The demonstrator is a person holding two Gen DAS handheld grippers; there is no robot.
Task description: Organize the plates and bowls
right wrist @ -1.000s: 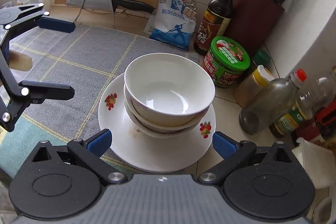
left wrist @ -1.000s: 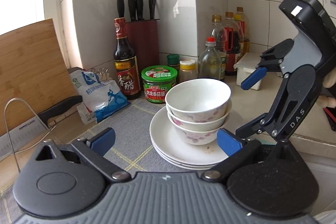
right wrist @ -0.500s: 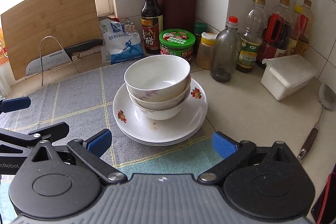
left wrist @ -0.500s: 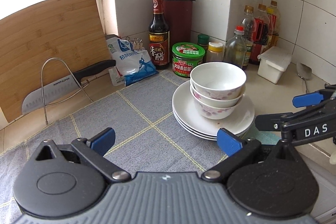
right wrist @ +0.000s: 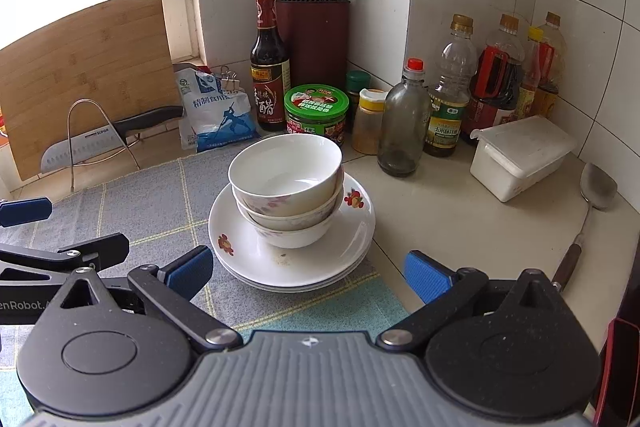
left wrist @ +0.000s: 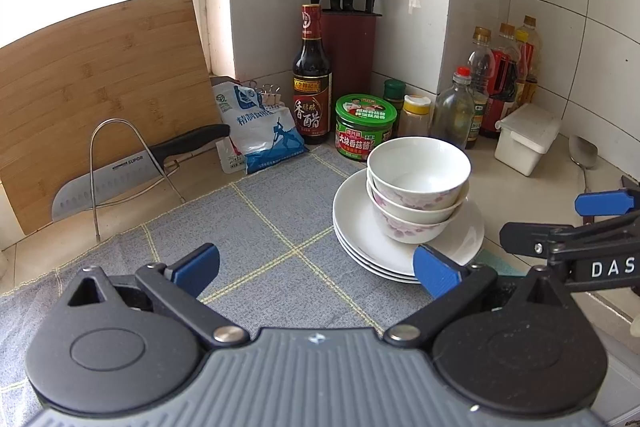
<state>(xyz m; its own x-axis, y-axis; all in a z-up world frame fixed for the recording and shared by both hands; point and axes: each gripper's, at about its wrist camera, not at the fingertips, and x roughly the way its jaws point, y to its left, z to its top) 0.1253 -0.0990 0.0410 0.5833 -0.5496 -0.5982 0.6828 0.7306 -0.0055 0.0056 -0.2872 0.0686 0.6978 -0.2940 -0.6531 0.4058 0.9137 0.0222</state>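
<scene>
Three white floral bowls [left wrist: 418, 187] sit nested on a stack of white plates [left wrist: 360, 235] at the right edge of a grey checked mat [left wrist: 248, 227]. The same bowls [right wrist: 286, 183] and plates [right wrist: 352, 227] show in the right wrist view. My left gripper [left wrist: 316, 265] is open and empty, low over the mat, short of the plates. My right gripper [right wrist: 308, 269] is open and empty, just in front of the plate stack. Each gripper shows at the edge of the other's view.
Behind the stack stand a green-lidded jar [left wrist: 365, 127], a vinegar bottle [left wrist: 312, 75], a knife block [left wrist: 348, 39], several bottles [right wrist: 404, 119] and a white lidded box [right wrist: 520, 155]. A cutting board [left wrist: 96, 91] and a knife on a wire rack [left wrist: 120, 163] are at left. A spoon [right wrist: 592, 195] lies at right.
Both grippers have pulled back and up from the stack, so the bowls and plates look smaller and farther. The right gripper has swung level. The dishes have not moved.
</scene>
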